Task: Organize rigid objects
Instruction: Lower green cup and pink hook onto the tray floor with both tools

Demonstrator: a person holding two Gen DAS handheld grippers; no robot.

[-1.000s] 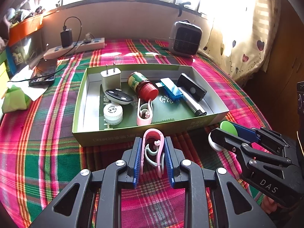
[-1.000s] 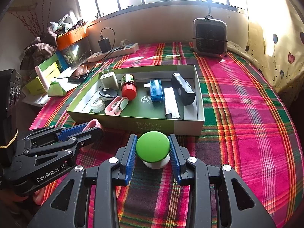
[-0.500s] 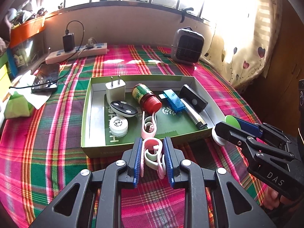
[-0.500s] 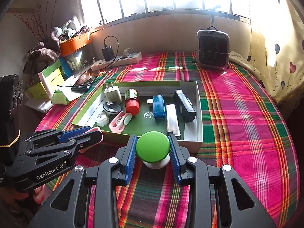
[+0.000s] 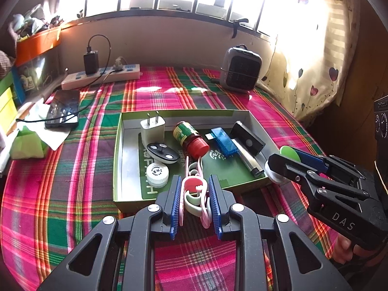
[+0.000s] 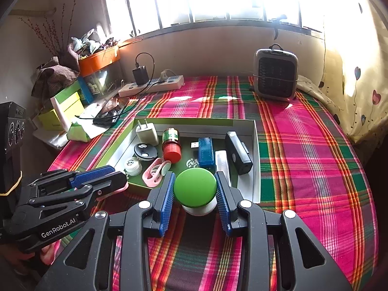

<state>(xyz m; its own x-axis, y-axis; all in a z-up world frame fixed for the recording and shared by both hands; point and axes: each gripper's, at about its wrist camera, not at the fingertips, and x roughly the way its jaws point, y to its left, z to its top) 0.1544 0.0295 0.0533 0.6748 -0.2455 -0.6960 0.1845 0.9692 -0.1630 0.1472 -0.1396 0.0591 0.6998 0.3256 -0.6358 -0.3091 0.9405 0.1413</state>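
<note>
On the far left of the plaid tablecloth a dark phone lies on white paper, with a power strip behind it by the wall. In the middle sits a shallow green tray holding a white plug adapter, a black oval piece, a white round cap, a red-capped bottle on its side, a pink clip, a blue USB stick, a silver bar and a black box.

The left gripper hangs at the tray's near edge, its blue pads pressed on a second pink clip. To its right, the right gripper is closed around a green-topped knob with a white base, over the tray's near right corner. A small grey heater stands at the back right.
</note>
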